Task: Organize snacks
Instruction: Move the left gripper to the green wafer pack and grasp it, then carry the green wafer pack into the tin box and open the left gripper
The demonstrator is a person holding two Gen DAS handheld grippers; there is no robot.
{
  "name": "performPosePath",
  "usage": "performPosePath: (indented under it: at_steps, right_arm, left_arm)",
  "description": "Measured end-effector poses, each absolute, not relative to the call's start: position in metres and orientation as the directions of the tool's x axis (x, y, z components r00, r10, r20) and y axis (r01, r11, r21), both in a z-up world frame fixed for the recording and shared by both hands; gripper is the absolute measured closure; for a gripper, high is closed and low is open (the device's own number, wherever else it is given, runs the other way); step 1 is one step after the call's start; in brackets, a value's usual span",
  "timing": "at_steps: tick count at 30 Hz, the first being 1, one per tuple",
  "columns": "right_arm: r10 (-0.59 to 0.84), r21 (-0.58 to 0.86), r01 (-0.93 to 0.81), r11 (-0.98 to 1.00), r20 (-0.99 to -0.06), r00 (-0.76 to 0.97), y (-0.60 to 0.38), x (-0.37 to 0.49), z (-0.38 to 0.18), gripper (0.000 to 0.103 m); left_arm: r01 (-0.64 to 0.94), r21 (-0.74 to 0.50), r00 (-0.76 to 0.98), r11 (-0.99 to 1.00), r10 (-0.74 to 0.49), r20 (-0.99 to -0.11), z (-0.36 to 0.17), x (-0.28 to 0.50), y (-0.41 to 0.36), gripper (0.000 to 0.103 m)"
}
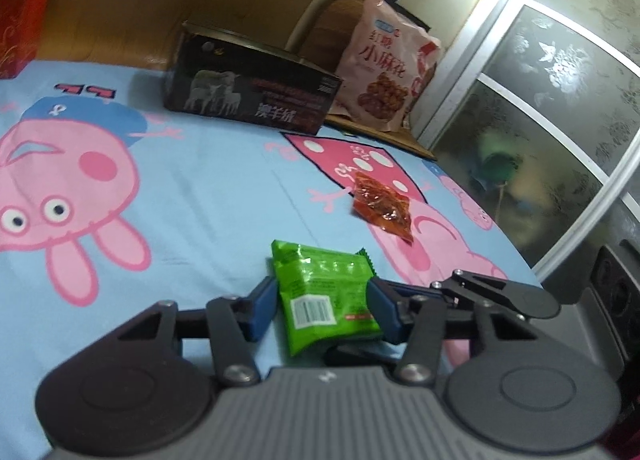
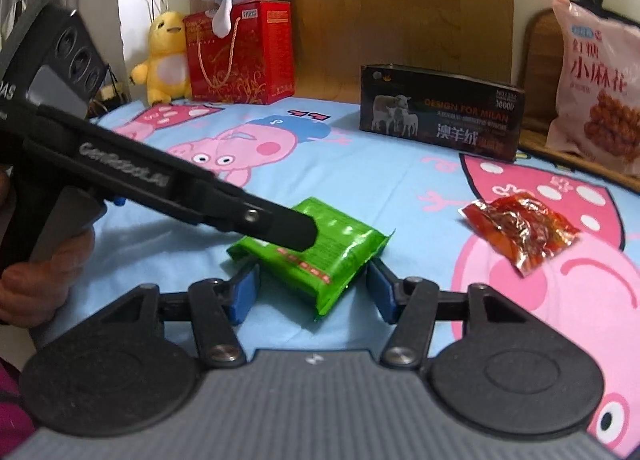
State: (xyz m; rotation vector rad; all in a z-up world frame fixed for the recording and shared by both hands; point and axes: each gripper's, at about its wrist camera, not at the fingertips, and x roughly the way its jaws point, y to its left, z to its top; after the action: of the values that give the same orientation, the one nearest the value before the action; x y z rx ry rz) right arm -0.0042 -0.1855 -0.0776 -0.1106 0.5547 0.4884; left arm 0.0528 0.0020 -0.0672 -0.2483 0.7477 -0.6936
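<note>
Green packet (image 1: 324,292): glossy foil, flat | left tongs (image 1: 323,306) clamp it | right tongs (image 2: 310,288) straddle it, pads apart

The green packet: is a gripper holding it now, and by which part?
The left gripper holds the green packet by its two side edges, near the barcode end. The right gripper straddles one corner, but its pads do not seem to press it.

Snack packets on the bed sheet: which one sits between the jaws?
The green packet, with blue pads on both sides; the red packet lies farther off, untouched.
</note>
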Motion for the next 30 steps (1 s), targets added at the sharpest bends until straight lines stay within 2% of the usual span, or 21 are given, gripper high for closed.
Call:
performPosePath:
  at_steps: [9, 14, 30]
  right_arm:
    - [0.350, 0.028, -0.395, 0.918, -0.525, 0.776, -0.182, -0.011, -0.079, 0.041]
    - [0.312, 0.021, -0.351, 0.936, -0.511, 0.801, -0.178, -0.017, -0.081, 0.040]
    - [0.270, 0.002, -0.315, 0.949, -0.522, 0.809, -0.168, -0.012, -0.080, 0.041]
  left_arm:
    - [0.507, -0.482, 0.501, 0.715, -0.699, -0.510, -0.070, 0.059, 0.008, 0.054]
    - [0.521, -0.461, 0.506, 0.719, -0.695, -0.511, -0.070, 0.057, 0.005, 0.053]
    - [0.527, -0.468, 0.499, 0.710, -0.704, -0.505, -0.070, 0.057, 0.006, 0.051]
